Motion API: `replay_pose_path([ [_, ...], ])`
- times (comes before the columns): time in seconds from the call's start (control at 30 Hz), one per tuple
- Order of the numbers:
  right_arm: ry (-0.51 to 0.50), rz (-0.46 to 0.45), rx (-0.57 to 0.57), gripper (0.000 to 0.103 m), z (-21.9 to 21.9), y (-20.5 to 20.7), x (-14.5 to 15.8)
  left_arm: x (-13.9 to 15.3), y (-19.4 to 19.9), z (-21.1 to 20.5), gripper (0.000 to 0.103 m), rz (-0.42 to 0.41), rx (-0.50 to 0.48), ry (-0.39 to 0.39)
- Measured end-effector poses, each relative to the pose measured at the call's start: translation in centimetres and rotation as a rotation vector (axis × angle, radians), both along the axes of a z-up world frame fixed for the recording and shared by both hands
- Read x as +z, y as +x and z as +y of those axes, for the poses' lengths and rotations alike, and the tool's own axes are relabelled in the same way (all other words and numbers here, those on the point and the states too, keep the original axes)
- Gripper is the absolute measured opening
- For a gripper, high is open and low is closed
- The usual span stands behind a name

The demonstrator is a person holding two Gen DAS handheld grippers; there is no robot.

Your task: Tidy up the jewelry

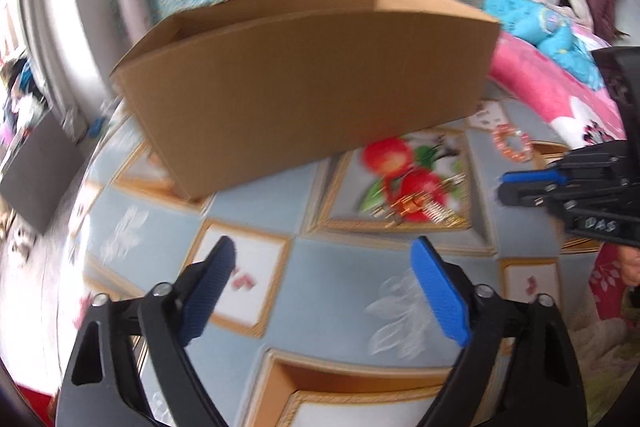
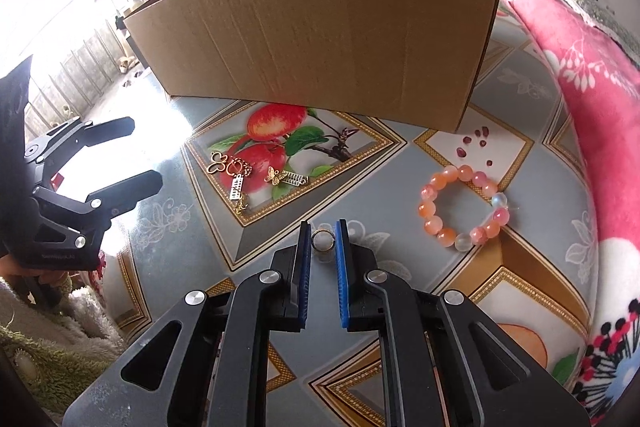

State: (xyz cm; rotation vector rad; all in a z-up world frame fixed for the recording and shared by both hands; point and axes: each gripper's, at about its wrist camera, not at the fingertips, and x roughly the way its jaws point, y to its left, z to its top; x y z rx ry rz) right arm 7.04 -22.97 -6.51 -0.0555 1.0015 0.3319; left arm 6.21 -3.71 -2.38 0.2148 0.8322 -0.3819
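Observation:
My right gripper (image 2: 323, 227) is shut on a small gold ring (image 2: 322, 240), pinched between its blue pads just over the patterned tablecloth (image 2: 380, 187). To its right lies a pink and orange bead bracelet (image 2: 440, 181). Several gold charms (image 2: 236, 171) lie on the apple picture to the left. An open cardboard box (image 2: 320, 39) stands behind them. My left gripper (image 1: 322, 247) is open with nothing between its fingers, hovering over the cloth before the box (image 1: 300, 79). In the left wrist view the charms (image 1: 416, 207) are blurred, and the bracelet (image 1: 498, 139) lies beyond the right gripper (image 1: 504, 187).
A pink flowered blanket (image 2: 580, 87) rises along the table's right side. Several small dark red stones (image 2: 474, 141) lie near the box's right corner. The left gripper (image 2: 146, 151) hangs at the table's left edge. People sit on a bed (image 1: 560, 39) at the back right.

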Motion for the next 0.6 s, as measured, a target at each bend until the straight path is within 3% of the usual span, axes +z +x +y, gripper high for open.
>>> replay_pose_path([
  [0.23, 0.035, -0.006, -0.003, 0.010, -1.0, 0.1, 0.3, -0.7, 1.1, -4.1, 0.040, 0.005, -0.104, 0.088],
  [0.37, 0.054, -0.006, -0.006, 0.010, -1.5, 0.3, 0.6, -1.7, 1.7, -5.5, 0.037, 0.004, -0.134, 0.161],
  [0.6, 0.081, -0.005, -0.008, 0.010, -2.7, 0.0, 1.0, -1.6, 1.7, -6.2, 0.037, 0.024, -0.179, 0.162],
])
